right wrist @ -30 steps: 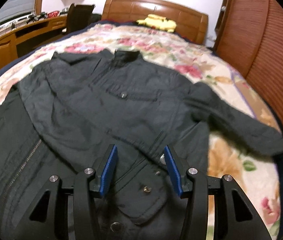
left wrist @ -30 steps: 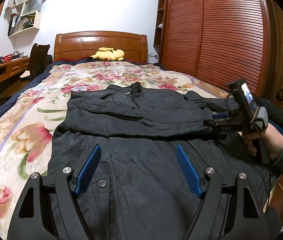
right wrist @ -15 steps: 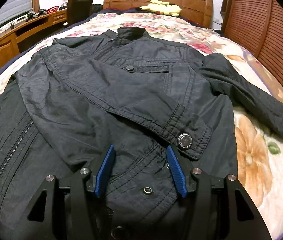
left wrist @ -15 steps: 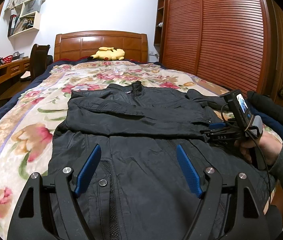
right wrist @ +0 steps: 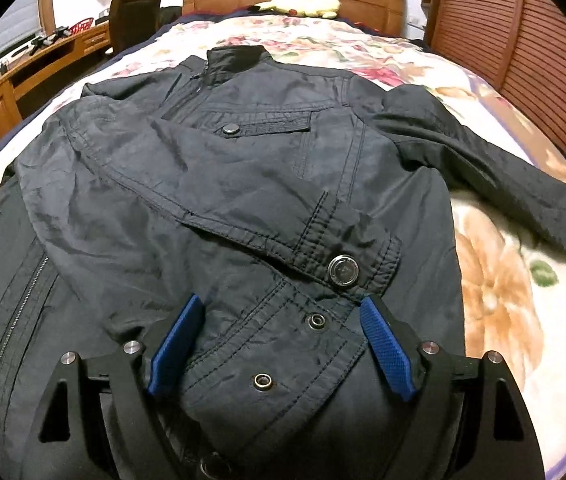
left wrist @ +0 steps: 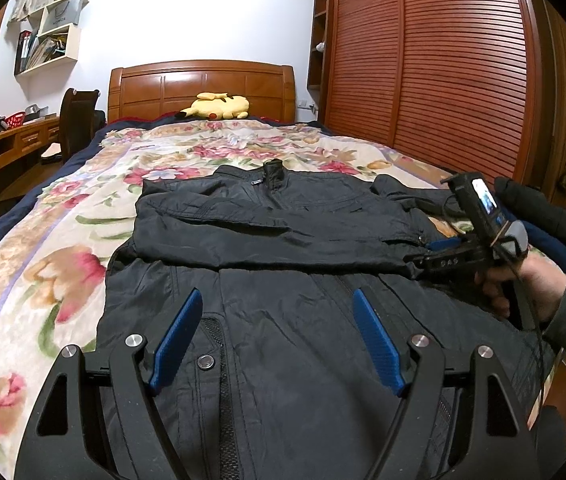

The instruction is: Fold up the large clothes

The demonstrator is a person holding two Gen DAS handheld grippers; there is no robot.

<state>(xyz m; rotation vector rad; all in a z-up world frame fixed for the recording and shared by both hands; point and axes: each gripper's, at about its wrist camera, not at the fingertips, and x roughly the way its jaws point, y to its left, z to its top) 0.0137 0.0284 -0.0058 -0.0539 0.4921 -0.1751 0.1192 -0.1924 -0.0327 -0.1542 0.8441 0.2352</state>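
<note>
Left gripper hovers over the jacket hem near the foot edge of the bed, jaws wide apart with nothing between them, probably parked there to pin or lift the bottom panel later. Jacket lies face up down the middle of the floral bedspread, collar toward the headboard, zipper running down the left half. One sleeve is already folded across the chest, its cuff with the snap button ending at the right side of the body, just ahead of the right gripper. That gripper sits low on the fabric by the right edge of the bed, jaws spread wide either side of the pocket flap, gripping nothing; my read is it's either squaring up the cuff or about to go for the other sleeve, which is spread out flat toward the bed's right edge. Fold looks early: one sleeve in, one out, body not yet doubled. Slick shell fabric, so expect the cuff to slide if nudged
</note>
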